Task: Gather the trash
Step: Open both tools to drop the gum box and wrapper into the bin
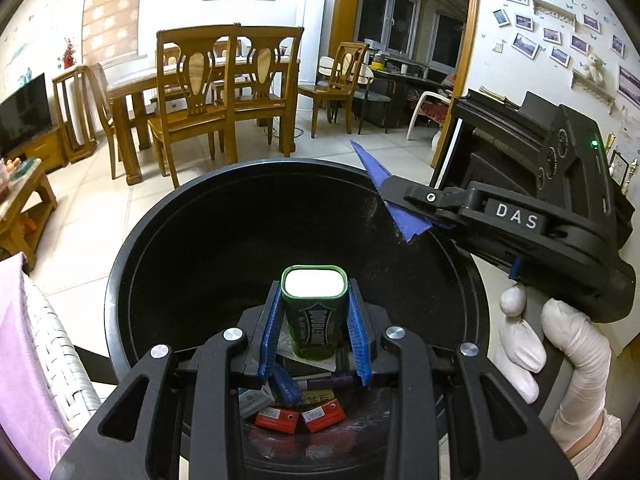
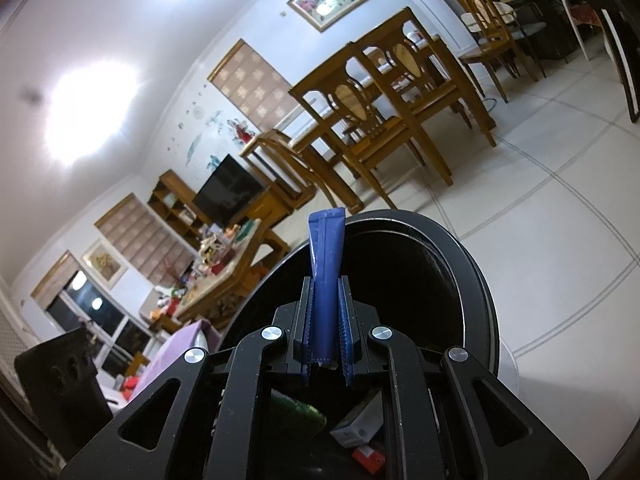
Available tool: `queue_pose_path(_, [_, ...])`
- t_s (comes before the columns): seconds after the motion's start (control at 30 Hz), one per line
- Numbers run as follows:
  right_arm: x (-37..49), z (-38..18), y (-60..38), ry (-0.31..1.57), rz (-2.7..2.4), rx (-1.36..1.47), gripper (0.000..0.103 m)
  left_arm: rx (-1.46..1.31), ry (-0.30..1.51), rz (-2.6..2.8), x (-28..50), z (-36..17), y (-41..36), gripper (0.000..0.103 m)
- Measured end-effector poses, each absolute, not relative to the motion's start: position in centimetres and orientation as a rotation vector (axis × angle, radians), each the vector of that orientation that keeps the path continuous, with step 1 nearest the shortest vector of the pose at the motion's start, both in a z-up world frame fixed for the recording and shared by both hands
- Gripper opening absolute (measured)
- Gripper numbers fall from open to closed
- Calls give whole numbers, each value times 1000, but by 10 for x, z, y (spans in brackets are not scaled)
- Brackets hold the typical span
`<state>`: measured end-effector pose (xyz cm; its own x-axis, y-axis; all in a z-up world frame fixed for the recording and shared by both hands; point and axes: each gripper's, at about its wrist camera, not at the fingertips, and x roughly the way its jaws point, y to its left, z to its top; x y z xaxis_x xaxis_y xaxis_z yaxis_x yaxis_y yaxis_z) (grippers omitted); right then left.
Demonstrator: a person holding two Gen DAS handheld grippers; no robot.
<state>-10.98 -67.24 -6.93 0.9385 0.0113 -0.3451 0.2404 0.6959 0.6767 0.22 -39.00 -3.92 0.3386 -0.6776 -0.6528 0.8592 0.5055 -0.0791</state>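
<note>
one bin [image 1: 120, 280], two red packets [image 1: 276, 420] (inside)

Trash over the black bin

I see a green box [image 1: 313, 316] upright at lower centre, a blue wrapper [image 1: 394, 196] tilted at right, both above the black bin [image 1: 120, 264] holding red and white packets [image 1: 276, 420].

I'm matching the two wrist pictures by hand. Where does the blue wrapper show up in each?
Left wrist view: blue wrapper at right of centre, pinched in the right gripper over the black bin.
Right wrist view: blue wrapper at centre, upright between the pads.
Shared landmark: the bin's rim.
</note>
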Motion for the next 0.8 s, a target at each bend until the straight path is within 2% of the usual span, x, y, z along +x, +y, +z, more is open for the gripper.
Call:
queue_pose_path(0.43, [-102,-77,-663,345,-126,793,14,301,676,-1014,0,-37,-391,32])
queue_pose_path(0.57, [-99,-80,-661,344,-113,792,21,306,657,-1007,-2,-35,-389,34])
queue_pose_path(0.63, [-98,-81,-660,338,-103,790,31,313,659,-999,-2,-37,-389,41])
queue_pose_path(0.7, [-99,-79,-657,319,-94,782,48,316,638,-979,-4,-34,-388,68])
queue_pose_path(0.77, [-102,-75,-656,304,-100,772,59,316,600,-974,-7,-30,-386,74])
queue_pose_path(0.8, [-103,-74,-654,297,-107,765,62,319,589,-974,-8,-29,-386,78])
